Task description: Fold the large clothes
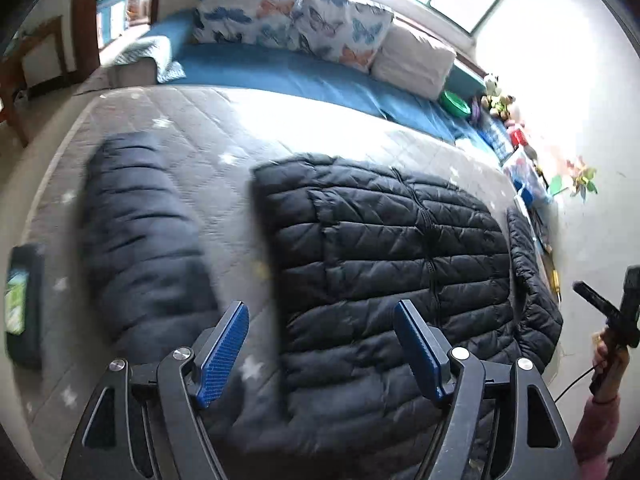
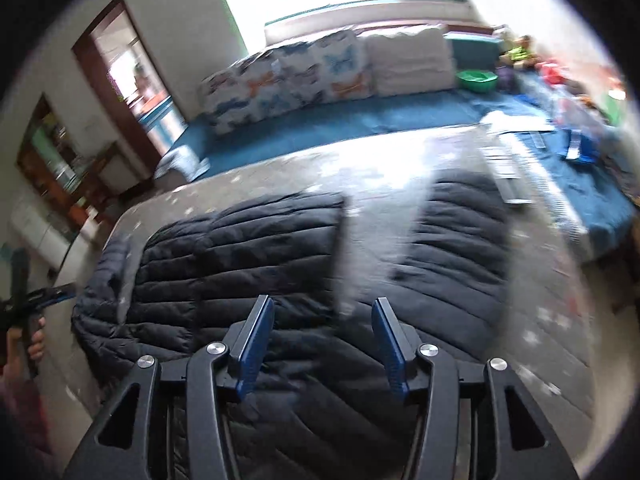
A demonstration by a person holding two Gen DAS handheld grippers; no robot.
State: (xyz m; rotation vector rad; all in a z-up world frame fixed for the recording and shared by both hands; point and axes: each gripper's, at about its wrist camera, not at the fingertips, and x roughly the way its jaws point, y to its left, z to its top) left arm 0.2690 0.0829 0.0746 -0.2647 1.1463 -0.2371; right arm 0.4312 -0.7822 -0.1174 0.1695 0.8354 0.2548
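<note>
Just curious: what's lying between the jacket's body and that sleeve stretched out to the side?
Only bare grey quilted mattress separates the jacket body from the sleeve, clearest in the left wrist view.

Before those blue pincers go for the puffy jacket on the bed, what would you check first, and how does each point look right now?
1. Left gripper open: ok, fingers wide apart, nothing held.
2. Right gripper open: ok, nothing held.
3. Jacket lies flat on the mattress: ok, front up, zipper closed.
4. Sleeve spread out to the side: ok, apart from the body.
5. Other sleeve reachable: cannot tell, it lies bunched at the mattress edge.
6. Sharp view: not ok, both pictures are motion-blurred.
</note>
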